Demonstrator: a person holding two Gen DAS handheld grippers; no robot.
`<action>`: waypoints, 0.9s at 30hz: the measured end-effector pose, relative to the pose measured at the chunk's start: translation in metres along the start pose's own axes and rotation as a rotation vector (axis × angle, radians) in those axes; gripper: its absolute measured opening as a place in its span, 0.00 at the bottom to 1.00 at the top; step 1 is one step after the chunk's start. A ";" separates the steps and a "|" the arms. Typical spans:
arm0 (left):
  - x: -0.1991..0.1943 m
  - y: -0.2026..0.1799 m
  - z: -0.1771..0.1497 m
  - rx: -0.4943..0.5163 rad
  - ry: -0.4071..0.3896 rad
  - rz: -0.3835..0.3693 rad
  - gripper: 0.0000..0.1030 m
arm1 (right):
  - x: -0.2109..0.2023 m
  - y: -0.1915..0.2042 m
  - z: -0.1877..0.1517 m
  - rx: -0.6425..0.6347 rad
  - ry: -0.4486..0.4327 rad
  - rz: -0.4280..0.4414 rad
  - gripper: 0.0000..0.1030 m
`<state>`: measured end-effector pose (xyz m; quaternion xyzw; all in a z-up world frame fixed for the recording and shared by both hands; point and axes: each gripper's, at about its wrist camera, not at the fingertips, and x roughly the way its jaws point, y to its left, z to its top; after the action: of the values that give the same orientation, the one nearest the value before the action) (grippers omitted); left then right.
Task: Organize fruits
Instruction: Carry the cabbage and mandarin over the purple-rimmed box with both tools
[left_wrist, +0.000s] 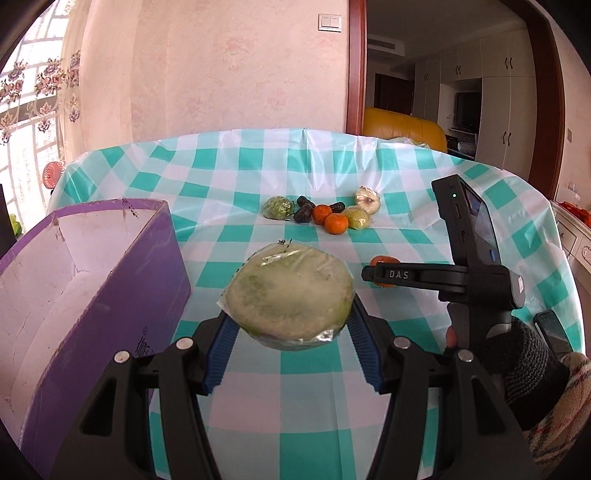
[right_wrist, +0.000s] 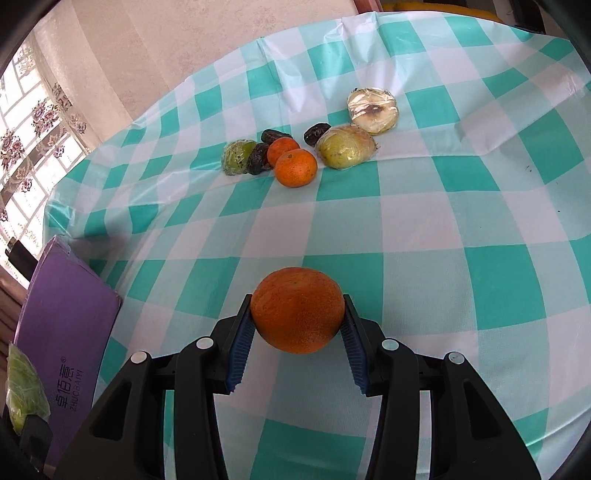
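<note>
Clearly the relation that matters is the purple box (left_wrist: 92, 295) to the left of both loads: its open top lies just beside the left gripper (left_wrist: 291, 325), while the right gripper (right_wrist: 297, 321) sits further off, with only the box's outer wall showing at the far left of its view. So the left hand looks nearer to the drop, and its load would need to travel leftward over the box wall. The left jaws are closed partway on a wrapped pale-green fruit (left_wrist: 288, 291), a broad flattened round lying crosswise between the blue pads and lifted off the checked tablecloth (left_wrist: 406, 166). The right jaws are clamped narrower on an orange (right_wrist: 297, 310), likewise clear of the cloth. Both grippers tilt downward across the table. The remaining fruits (right_wrist: 295, 151) lie clustered ahead, well apart from either gripper.
</note>
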<state>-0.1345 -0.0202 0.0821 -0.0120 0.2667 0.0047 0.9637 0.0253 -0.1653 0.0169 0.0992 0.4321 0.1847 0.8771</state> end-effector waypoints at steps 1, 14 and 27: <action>-0.005 0.000 0.001 0.003 -0.010 -0.003 0.56 | -0.003 0.005 -0.006 -0.003 0.006 0.012 0.44; -0.073 0.061 0.020 -0.119 -0.138 0.083 0.56 | -0.040 0.042 -0.031 0.017 -0.064 0.137 0.44; -0.113 0.138 0.010 -0.230 -0.199 0.227 0.56 | -0.075 0.123 -0.033 -0.144 -0.159 0.270 0.44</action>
<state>-0.2290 0.1179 0.1458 -0.0912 0.1673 0.1450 0.9709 -0.0726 -0.0833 0.0923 0.1076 0.3296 0.3231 0.8806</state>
